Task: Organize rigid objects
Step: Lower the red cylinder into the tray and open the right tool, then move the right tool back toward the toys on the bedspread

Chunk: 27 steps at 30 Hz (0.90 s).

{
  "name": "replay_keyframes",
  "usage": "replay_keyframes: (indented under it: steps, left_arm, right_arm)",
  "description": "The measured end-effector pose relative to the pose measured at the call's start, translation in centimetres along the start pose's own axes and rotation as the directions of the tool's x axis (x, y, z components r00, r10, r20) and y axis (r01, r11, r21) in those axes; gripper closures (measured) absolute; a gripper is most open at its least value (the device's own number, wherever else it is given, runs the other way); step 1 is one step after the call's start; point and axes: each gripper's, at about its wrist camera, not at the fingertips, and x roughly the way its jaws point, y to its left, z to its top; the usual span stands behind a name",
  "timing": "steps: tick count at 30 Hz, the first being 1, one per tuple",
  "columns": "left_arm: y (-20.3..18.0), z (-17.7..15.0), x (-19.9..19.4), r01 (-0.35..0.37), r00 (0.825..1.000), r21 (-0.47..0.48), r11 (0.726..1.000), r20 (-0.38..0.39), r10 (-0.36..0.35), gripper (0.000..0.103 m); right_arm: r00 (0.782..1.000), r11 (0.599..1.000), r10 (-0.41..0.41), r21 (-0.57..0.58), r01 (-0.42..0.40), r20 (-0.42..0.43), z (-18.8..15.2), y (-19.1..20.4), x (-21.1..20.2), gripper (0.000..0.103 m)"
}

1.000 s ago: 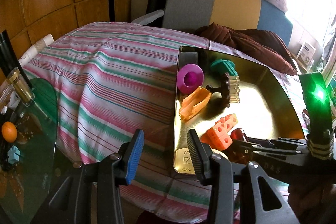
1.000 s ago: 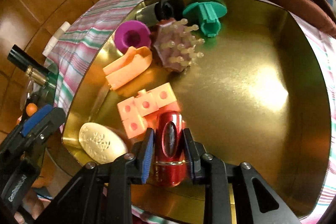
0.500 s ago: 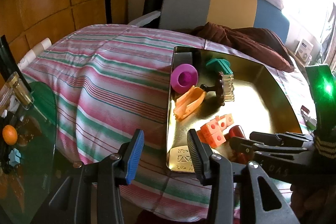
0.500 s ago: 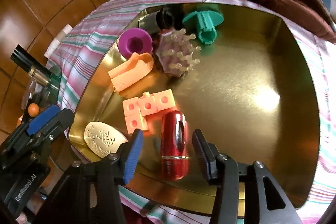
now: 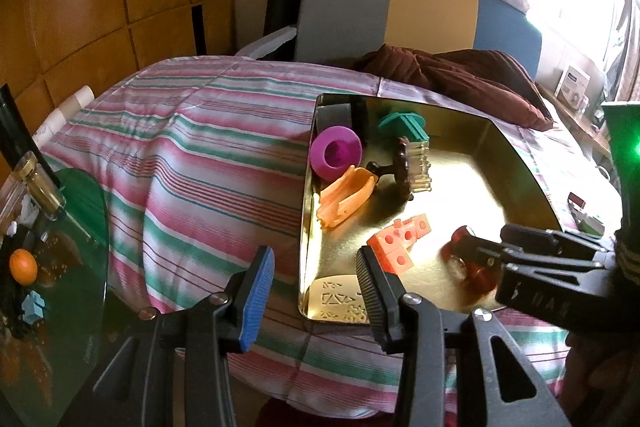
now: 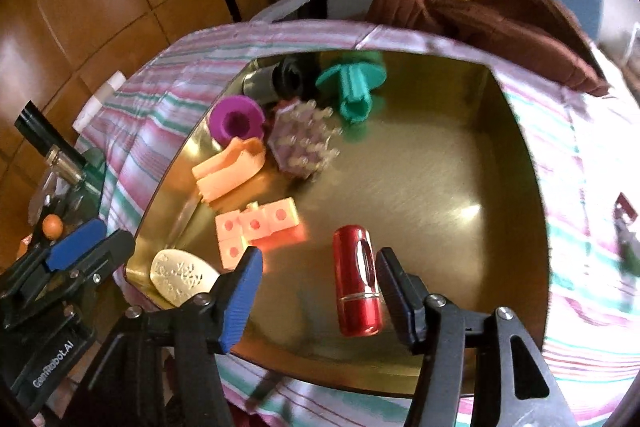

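A gold tray (image 6: pixel 440 167) lies on the striped bedspread (image 5: pixel 200 155). In it are a purple cup (image 6: pixel 236 121), a teal piece (image 6: pixel 354 85), a bristle brush (image 6: pixel 304 143), an orange scoop (image 6: pixel 230 171), pink-orange cube blocks (image 6: pixel 256 225), a cream patterned oval (image 6: pixel 180 277) and a red cylinder (image 6: pixel 356 279). The red cylinder lies flat on the tray floor between the fingers of my right gripper (image 6: pixel 318 263), whose jaws are opening, pads clear of it. My left gripper (image 5: pixel 314 263) hovers open and empty over the tray's near left corner.
A green glass side table (image 5: pixel 80 227) at the left carries a small orange ball (image 5: pixel 23 265) and a gold-capped bottle (image 5: pixel 40 183). A brown cloth (image 5: pixel 460 75) is heaped behind the tray. Wooden wall panels and a padded headboard stand beyond the bed.
My right gripper opened, let go of the red cylinder and drew up and back. The cylinder now rests on the tray. The left gripper stayed about where it was.
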Motion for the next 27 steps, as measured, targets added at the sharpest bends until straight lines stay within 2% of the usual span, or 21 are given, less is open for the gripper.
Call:
replay_keyframes:
  steps: [11, 22, 27]
  left_arm:
    - [-0.3, -0.1, -0.1, 0.006, 1.0, 0.004, 1.0, 0.0, -0.006, 0.06]
    - [-1.4, -0.1, -0.4, -0.003, 1.0, 0.037, 0.999, 0.005, 0.003, 0.06]
    - [-2.0, -0.1, -0.5, -0.006, 1.0, 0.052, 0.999, 0.006, 0.006, 0.06]
  right_arm:
    - [0.988, 0.994, -0.083, -0.055, 0.091, 0.127, 0.3, 0.2, -2.8, 0.043]
    - [0.979, 0.984, -0.107, -0.124, 0.129, 0.172, -0.3, 0.1, -4.4, 0.043]
    - [0.977, 0.984, -0.113, -0.117, 0.136, 0.182, -0.6, -0.5, -4.9, 0.043]
